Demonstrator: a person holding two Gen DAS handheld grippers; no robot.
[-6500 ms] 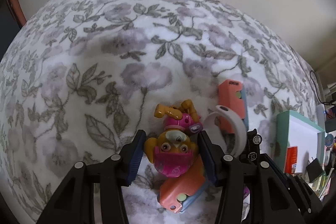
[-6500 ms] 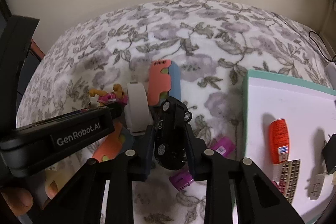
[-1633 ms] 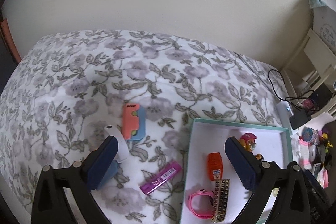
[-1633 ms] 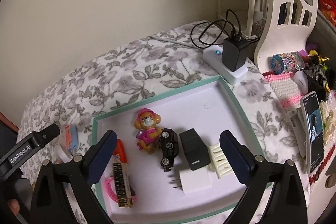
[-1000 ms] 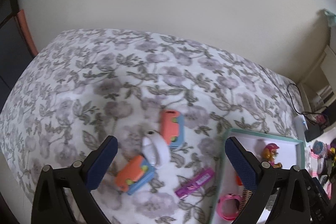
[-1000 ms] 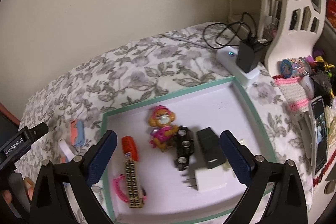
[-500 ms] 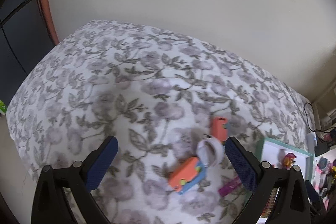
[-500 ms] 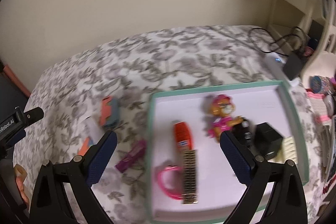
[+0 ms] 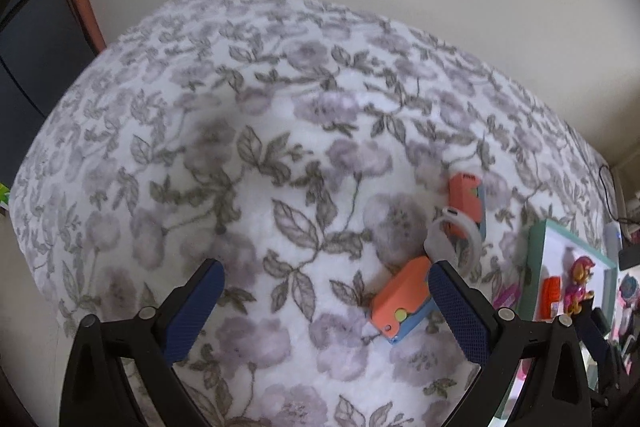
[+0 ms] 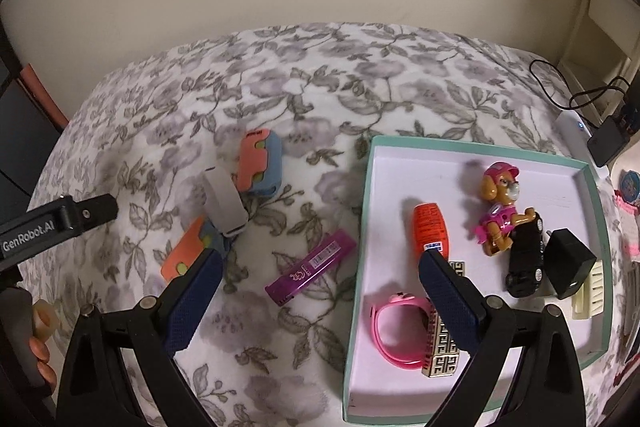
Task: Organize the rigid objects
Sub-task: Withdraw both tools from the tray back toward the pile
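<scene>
Purple tube (image 10: 311, 269) centre frame between right gripper (image 10: 320, 267) wide fingers; left gripper (image 9: 326, 285) wide, empty; tray (image 10: 360, 227) right.

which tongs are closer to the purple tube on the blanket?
Right. The right tongs are open directly over the purple tube, which lies between their fingers. The left tongs are open over bare blanket, off to the tube's left.

- You are looking at a bedspread (image 10: 360, 75) showing grey-purple flowers on white.
- You are seeing a mint-green-rimmed tray (image 10: 362, 227), a purple tube (image 10: 311, 269), a pink band (image 10: 394, 331).
</scene>
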